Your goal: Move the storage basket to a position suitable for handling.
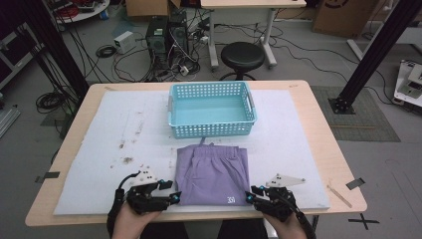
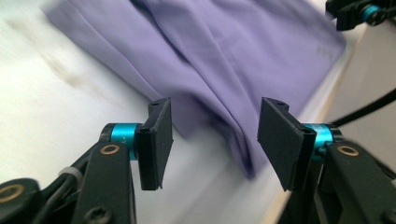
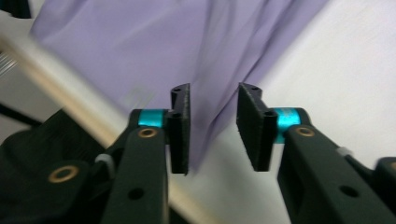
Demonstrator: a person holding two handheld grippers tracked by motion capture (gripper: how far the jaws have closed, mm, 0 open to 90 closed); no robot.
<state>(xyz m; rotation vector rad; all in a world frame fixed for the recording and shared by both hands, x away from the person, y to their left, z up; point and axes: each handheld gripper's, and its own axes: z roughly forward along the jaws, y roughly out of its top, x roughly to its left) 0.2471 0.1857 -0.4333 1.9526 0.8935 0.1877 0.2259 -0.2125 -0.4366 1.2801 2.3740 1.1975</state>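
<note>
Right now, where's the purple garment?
In the high view the folded purple garment lies on the white mat at the table's near edge, just in front of the blue basket, between both claws.

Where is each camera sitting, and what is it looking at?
High view: above the person's side, looking down at the table, blue basket, purple shorts; both hands and grippers show.
Left gripper view: rides the left gripper, facing the shorts' corner between open jaws.
Right gripper view: rides the right gripper, jaws apart around the shorts' other near corner.
All share the shorts.
</note>
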